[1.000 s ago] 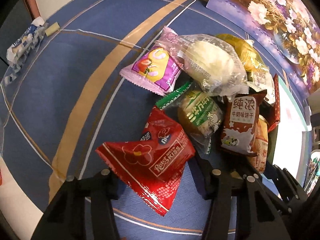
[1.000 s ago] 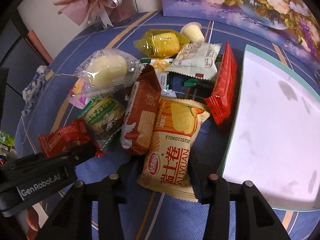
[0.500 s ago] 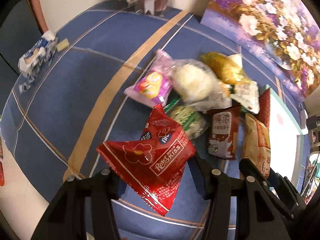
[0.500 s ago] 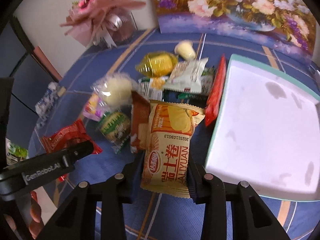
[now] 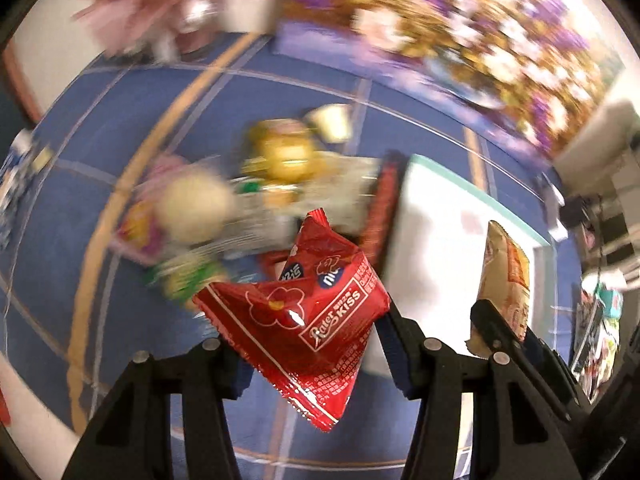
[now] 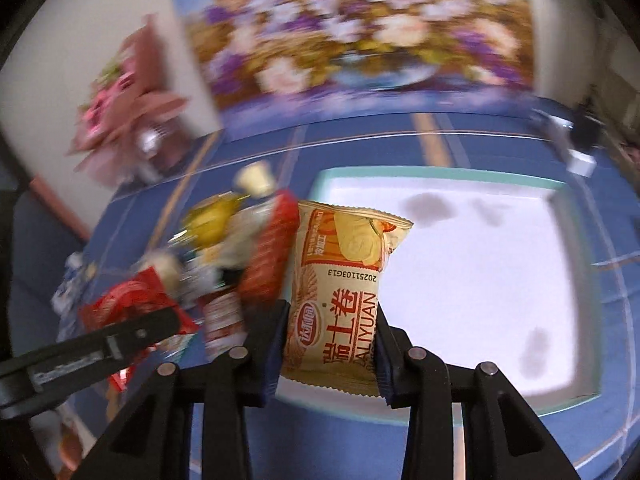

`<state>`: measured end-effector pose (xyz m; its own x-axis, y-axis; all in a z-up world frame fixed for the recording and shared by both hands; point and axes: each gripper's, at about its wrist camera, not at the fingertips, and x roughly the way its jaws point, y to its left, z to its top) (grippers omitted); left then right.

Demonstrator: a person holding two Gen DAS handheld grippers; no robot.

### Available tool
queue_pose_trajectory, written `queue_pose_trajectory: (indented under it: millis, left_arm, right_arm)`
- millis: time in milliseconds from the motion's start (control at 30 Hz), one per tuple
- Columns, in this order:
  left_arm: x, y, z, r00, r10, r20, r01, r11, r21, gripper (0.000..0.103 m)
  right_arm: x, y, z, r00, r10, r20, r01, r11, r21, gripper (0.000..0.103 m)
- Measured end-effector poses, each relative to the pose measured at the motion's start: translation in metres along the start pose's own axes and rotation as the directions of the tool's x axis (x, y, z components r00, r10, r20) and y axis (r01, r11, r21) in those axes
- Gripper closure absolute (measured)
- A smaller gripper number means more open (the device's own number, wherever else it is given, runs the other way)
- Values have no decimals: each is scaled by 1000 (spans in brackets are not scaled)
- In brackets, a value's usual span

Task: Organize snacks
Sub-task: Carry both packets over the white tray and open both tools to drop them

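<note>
A home, by the look of it: a worktop under a blue cloth with tan stripes, a floral painting leaning on a pale wall, a pink wrapped bouquet beside it, household clutter blurred at the right.

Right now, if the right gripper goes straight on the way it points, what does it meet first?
Probably the white tray. The right gripper, jaws shut on the yellow snack packet, points down at the tray's near-left part. Depth is unclear, but nothing else shows in between.
</note>
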<state>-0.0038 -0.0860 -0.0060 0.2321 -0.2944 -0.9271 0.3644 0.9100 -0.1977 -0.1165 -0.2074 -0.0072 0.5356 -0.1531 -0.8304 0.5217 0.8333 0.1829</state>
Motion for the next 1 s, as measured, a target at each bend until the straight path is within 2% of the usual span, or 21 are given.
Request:
queue_pose_trajectory:
  millis: [200, 367, 533, 800, 933, 1000]
  left_arm:
    - [24, -55, 11, 999, -45, -17, 47, 995, 86, 47]
    - [55, -89, 22, 999, -33, -24, 36, 990, 133, 47]
    - [74, -115, 34, 998, -56, -21, 59, 987, 150, 47]
    - [87, -135, 48, 998, -57, -5, 57, 984, 168, 45]
    - [83, -134, 51, 999, -37, 1, 37, 988, 151, 35]
    - [80, -133, 52, 999, -39, -4, 39, 989, 143, 34]
  right_arm:
    - [8, -44, 19, 994, -106, 12, 105, 992, 63, 63]
    - [15, -79, 32, 990, -139, 12, 137, 984, 114, 62]
    - [25, -102, 41, 985, -171, 8, 168, 975, 143, 62]
    - [42, -136, 43, 980, -197, -26, 198, 958, 209, 60]
    - [45, -140, 41, 977, -205, -48, 211, 954, 215, 60]
    - [47, -140, 39, 977, -206, -64, 215, 953, 212, 60]
